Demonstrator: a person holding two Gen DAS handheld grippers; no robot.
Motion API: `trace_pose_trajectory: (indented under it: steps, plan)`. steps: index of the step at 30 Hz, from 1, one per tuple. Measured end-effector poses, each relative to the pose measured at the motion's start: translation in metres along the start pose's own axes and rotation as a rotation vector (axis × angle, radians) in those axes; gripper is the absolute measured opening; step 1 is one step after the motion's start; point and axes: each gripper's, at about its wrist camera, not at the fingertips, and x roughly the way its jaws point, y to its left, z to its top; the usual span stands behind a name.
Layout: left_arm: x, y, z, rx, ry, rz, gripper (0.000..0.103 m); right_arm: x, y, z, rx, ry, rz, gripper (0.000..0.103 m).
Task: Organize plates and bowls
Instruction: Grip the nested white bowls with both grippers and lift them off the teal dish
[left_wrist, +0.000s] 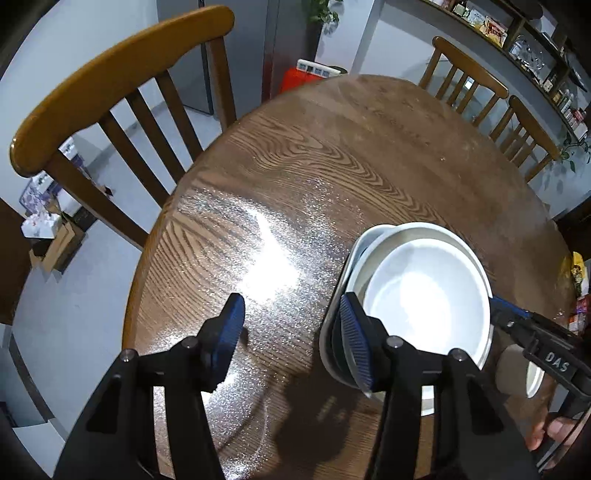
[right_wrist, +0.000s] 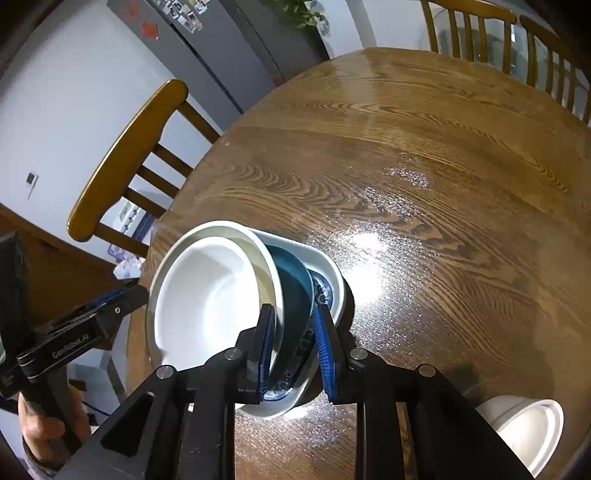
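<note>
Stack of glazed white ceramic bowls (right_wrist: 207, 295) on wooden worktop (right_wrist: 424, 166) | fragile, slippery; rim grip advised | right tool (right_wrist: 295, 350) clamped on rims | left tool (left_wrist: 291, 339) apart, astride edge.

A home dining room: round wooden table (left_wrist: 332, 155), wooden chairs (left_wrist: 122, 74), magnet-covered fridge (right_wrist: 207, 48).

Open table (right_wrist: 424, 155) beyond the stacked dishes (right_wrist: 221, 295); a cup (right_wrist: 532, 428), seemingly, near the edge.
</note>
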Motion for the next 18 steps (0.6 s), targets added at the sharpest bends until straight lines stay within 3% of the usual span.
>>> trace_pose_trajectory:
  steps: [9,15,16,18]
  plan:
    - [-0.005,-0.002,-0.001,0.006,0.006,-0.041,0.052,0.002,0.0,0.003,-0.002,0.013,-0.01,0.024]
    - [0.01,-0.008,-0.005,0.043,0.051,-0.016,0.053,0.006,-0.002,0.004,0.0,0.03,-0.009,0.024]
    - [0.012,-0.007,-0.006,0.041,0.054,-0.017,0.052,0.007,-0.002,0.004,0.0,0.031,-0.006,0.024]
    - [0.016,-0.007,-0.005,0.036,0.07,-0.064,0.036,0.008,-0.001,0.005,-0.002,0.036,0.014,0.016]
